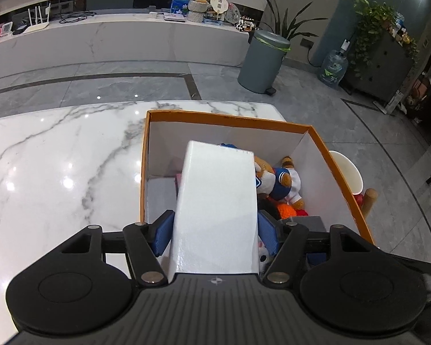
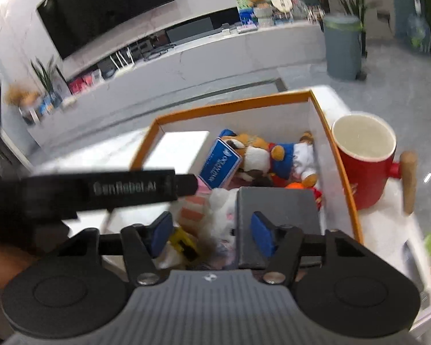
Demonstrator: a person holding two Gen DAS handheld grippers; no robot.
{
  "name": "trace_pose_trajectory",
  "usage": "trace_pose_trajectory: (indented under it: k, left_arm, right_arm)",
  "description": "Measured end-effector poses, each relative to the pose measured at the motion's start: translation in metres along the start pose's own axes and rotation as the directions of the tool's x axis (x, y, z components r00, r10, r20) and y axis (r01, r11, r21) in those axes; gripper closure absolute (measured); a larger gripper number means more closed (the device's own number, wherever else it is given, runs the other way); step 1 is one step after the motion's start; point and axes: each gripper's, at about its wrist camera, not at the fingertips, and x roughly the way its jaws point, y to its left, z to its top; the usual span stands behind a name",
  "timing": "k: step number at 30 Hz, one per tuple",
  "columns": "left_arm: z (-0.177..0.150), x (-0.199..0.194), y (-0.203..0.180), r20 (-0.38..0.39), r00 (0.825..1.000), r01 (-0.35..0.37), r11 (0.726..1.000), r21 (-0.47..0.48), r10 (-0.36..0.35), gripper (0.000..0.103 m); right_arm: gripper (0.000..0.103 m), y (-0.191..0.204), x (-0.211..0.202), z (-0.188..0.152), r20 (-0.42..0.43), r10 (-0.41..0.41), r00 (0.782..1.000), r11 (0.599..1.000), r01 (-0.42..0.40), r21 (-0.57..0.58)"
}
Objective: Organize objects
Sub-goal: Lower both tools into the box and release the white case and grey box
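My left gripper (image 1: 215, 235) is shut on a tall white box (image 1: 215, 201), its blue pads against both sides, above the orange-rimmed cardboard box (image 1: 230, 119) on the marble table (image 1: 57, 158). Inside the box lie a tiger plush in blue and white clothes (image 1: 275, 181), an orange item and a dark grey box (image 1: 313, 222). My right gripper (image 2: 211, 234) stands open over the same orange-rimmed box (image 2: 230, 105), nothing between its pads. Below it lie a white plush (image 2: 221, 210), the dark grey box (image 2: 275, 201), a blue carton (image 2: 219, 164) and the tiger plush (image 2: 275, 155). The left gripper's black finger (image 2: 115, 189) crosses at left.
A red mug with a wooden handle (image 2: 365, 172) stands on the table just right of the orange-rimmed box. A grey bin (image 1: 263, 60) and a water bottle (image 1: 333, 67) stand on the floor beyond. A long white counter (image 1: 115, 43) runs along the far wall.
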Motion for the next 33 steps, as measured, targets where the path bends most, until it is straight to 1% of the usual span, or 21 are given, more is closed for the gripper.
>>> trace_pose_trajectory:
  k: [3,4,5,6,7,10,12,13,14,16,17,18,19,20,21,22,23,25,28,31,33]
  left_arm:
    - [0.001,0.003,0.006,-0.003,0.999,0.032,0.999,-0.035,-0.032,0.033]
    - [0.001,0.003,0.007,-0.002,0.999,0.038,0.998,-0.042,-0.038,0.033]
    - [0.001,0.003,0.008,-0.001,0.999,0.040,0.998,-0.044,-0.040,0.033]
    - [0.001,0.004,0.009,0.000,0.999,0.044,0.998,-0.046,-0.044,0.033]
    - [0.001,0.004,0.010,0.001,0.999,0.046,0.998,-0.050,-0.046,0.033]
    - [0.002,0.003,0.015,0.004,0.998,0.069,0.995,-0.068,-0.068,0.033]
    - [0.002,0.002,0.020,0.003,0.996,0.088,0.992,-0.090,-0.088,0.033]
    - [0.003,0.003,0.020,0.004,0.996,0.089,0.991,-0.095,-0.089,0.033]
    - [0.003,0.003,0.020,0.005,0.996,0.094,0.991,-0.095,-0.094,0.033]
    - [0.003,0.003,0.021,0.014,0.995,0.101,0.989,-0.105,-0.100,0.032]
    - [0.003,0.001,0.021,0.024,0.995,0.097,0.990,-0.104,-0.095,0.033]
    - [0.003,-0.003,0.018,0.045,0.997,0.073,0.994,-0.080,-0.069,0.032]
    - [0.002,-0.007,0.014,0.068,0.997,0.041,0.998,-0.045,-0.038,0.031]
    - [0.002,-0.012,0.009,0.089,0.996,0.010,1.000,-0.007,-0.010,0.025]
    - [0.002,-0.016,0.003,0.106,0.994,-0.009,1.000,0.024,0.007,0.022]
    - [0.002,-0.021,-0.001,0.121,0.993,-0.016,0.998,0.053,0.010,0.022]
    - [0.002,-0.024,-0.004,0.127,0.992,-0.020,0.997,0.069,0.011,0.022]
    - [0.002,-0.027,-0.005,0.129,0.992,-0.024,0.997,0.072,0.015,0.022]
    - [0.002,-0.028,0.003,0.129,0.991,-0.030,0.999,0.033,0.025,0.022]
    - [0.001,-0.028,0.013,0.132,0.990,-0.049,0.999,0.024,0.046,0.022]
    - [0.001,-0.027,0.019,0.130,0.990,-0.058,0.998,0.010,0.056,0.023]
  right_arm:
    - [0.042,-0.010,-0.009,0.001,-0.005,0.104,0.995,0.990,-0.103,0.094]
    - [0.043,-0.014,-0.007,0.000,-0.023,0.163,0.986,0.978,-0.158,0.138]
    - [0.046,-0.017,-0.003,-0.002,-0.045,0.211,0.976,0.964,-0.201,0.176]
    - [0.048,-0.019,0.003,-0.005,-0.064,0.244,0.968,0.953,-0.228,0.200]
    - [0.049,-0.019,0.008,-0.008,-0.073,0.255,0.964,0.948,-0.235,0.214]
    - [0.049,-0.021,0.023,-0.013,-0.053,0.277,0.959,0.937,-0.258,0.234]
    - [0.049,-0.027,0.036,-0.014,-0.056,0.313,0.948,0.914,-0.285,0.289]
    - [0.059,-0.030,0.042,-0.015,-0.055,0.337,0.940,0.899,-0.304,0.316]
    - [0.061,-0.032,0.047,-0.014,-0.060,0.357,0.932,0.885,-0.317,0.341]
    - [0.064,-0.034,0.047,-0.012,-0.058,0.365,0.929,0.877,-0.322,0.356]
    - [0.065,-0.032,0.044,-0.012,-0.052,0.359,0.932,0.882,-0.321,0.344]
    - [0.067,-0.030,0.041,-0.011,-0.047,0.350,0.935,0.888,-0.316,0.333]
    - [0.071,-0.026,0.037,-0.010,-0.054,0.323,0.945,0.902,-0.290,0.321]
    - [0.072,-0.021,0.034,-0.007,-0.070,0.268,0.961,0.927,-0.238,0.291]
    - [0.072,-0.011,0.032,-0.005,-0.083,0.192,0.978,0.957,-0.168,0.238]
    - [0.072,-0.003,0.030,-0.002,-0.082,0.159,0.984,0.971,-0.141,0.193]
    - [0.072,0.005,0.031,0.001,-0.097,0.145,0.985,0.978,-0.128,0.163]
    - [0.073,0.025,0.032,0.007,-0.098,0.106,0.990,0.991,-0.097,0.096]
    - [0.073,0.054,0.040,0.013,-0.100,0.019,0.995,1.000,-0.019,0.001]
    - [0.072,0.066,0.056,0.013,-0.084,-0.041,0.996,0.996,0.035,-0.080]
    - [0.072,0.069,0.070,0.011,-0.090,-0.063,0.994,0.994,0.055,-0.096]
